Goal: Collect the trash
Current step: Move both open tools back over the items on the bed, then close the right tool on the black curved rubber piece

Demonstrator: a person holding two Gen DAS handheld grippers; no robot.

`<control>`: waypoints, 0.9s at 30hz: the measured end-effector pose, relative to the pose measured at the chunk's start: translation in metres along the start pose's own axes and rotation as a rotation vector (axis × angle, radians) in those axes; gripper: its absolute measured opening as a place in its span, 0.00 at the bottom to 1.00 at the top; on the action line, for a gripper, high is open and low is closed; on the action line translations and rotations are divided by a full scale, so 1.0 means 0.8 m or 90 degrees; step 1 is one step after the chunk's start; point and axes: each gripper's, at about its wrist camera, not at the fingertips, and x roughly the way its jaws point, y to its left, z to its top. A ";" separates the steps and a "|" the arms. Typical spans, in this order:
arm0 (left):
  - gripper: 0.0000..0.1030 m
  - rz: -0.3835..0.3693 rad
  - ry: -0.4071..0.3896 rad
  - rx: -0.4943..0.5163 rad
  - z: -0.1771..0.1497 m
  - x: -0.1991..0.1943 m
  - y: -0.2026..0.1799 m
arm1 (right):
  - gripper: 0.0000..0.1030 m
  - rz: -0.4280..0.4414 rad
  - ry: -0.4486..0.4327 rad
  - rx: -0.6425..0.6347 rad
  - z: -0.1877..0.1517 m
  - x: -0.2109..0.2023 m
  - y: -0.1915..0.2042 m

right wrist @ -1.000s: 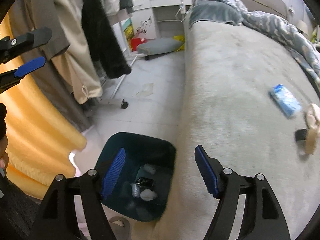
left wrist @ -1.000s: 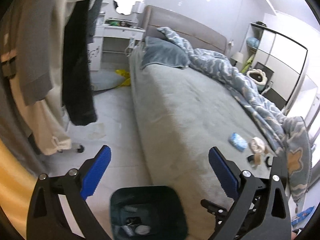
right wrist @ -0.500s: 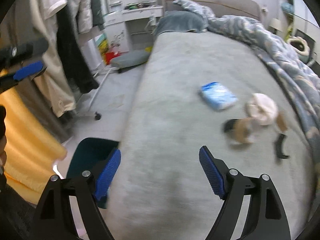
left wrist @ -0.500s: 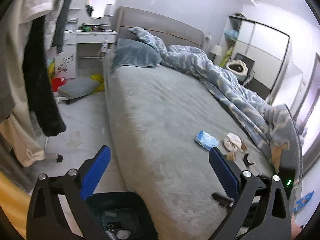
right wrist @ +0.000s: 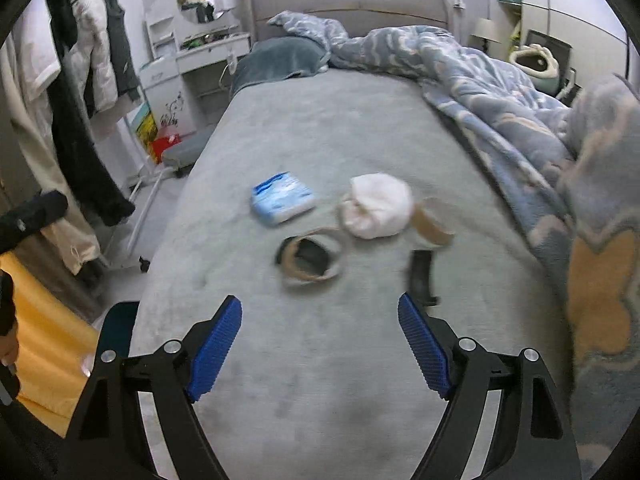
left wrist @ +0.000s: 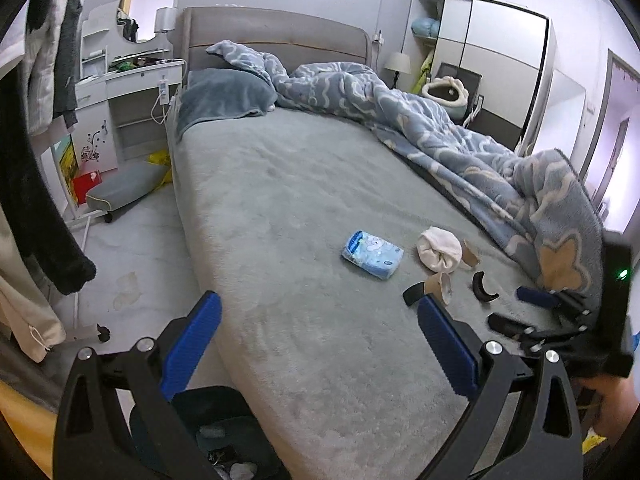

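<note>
While both tools are held over the near end of the bed [left wrist: 280, 208], nothing is gripped by either one. The left gripper [left wrist: 318, 340] is seen with its blue jaws spread wide apart, and the right gripper [right wrist: 320, 344] is spread wide too, with only gray bed cover between its fingers.

Down by the left gripper, a dark bin [left wrist: 224, 432] is set on the floor, just beside the bed edge. Some small bits of trash are seen inside it.

A little farther on, the trash is scattered on the bed cover. A black curved piece [right wrist: 420, 276] is found nearest the right gripper. Just beside it, a brown ring of tape [right wrist: 312, 260] is laid flat, though it is blurred. Behind those, a blue tissue pack [right wrist: 282, 198] and a white crumpled ball [right wrist: 378, 204] are placed near each other. A brown cardboard roll [right wrist: 430, 226] is tucked against the white ball.

Past the trash, a blue blanket [left wrist: 440, 120] is bunched along the right side. At the far end, a gray pillow [left wrist: 224, 96] is laid by the headboard [left wrist: 280, 36].
</note>
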 end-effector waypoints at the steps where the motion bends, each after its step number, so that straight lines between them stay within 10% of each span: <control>1: 0.97 -0.001 0.003 0.002 0.000 0.004 -0.004 | 0.79 -0.004 -0.003 0.002 0.000 -0.001 -0.008; 27: 0.95 -0.012 0.038 0.128 0.001 0.088 -0.094 | 0.64 -0.021 0.021 0.013 -0.001 0.058 -0.078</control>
